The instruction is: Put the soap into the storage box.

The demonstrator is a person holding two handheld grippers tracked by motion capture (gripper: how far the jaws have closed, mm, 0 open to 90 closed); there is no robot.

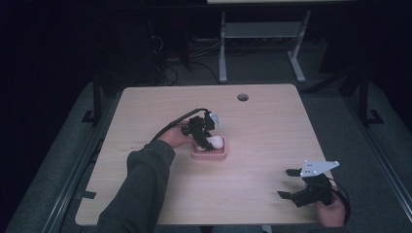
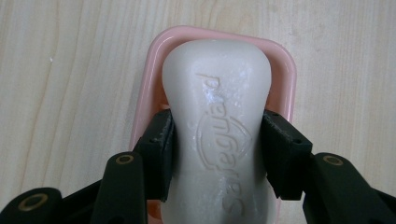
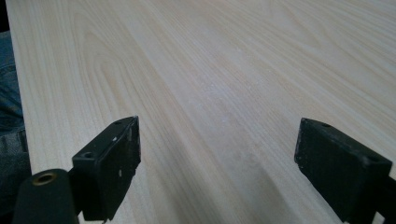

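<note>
Right gripper (image 1: 290,183) idles at lower right of the high view, jaws spread over bare surface (image 1: 262,131). Farther in, at centre, my left gripper (image 2: 217,140) clamps the white soap bar (image 2: 217,121) over the pink dish (image 2: 289,74). I judge placing or lifting; next needs steady vertical motion.

Black hand-held gripper (image 1: 201,130) on the left trails a black cable; dark grey-green sleeve (image 1: 141,187); right hand-held gripper (image 1: 290,184) carries a grey three-cornered plate.
</note>
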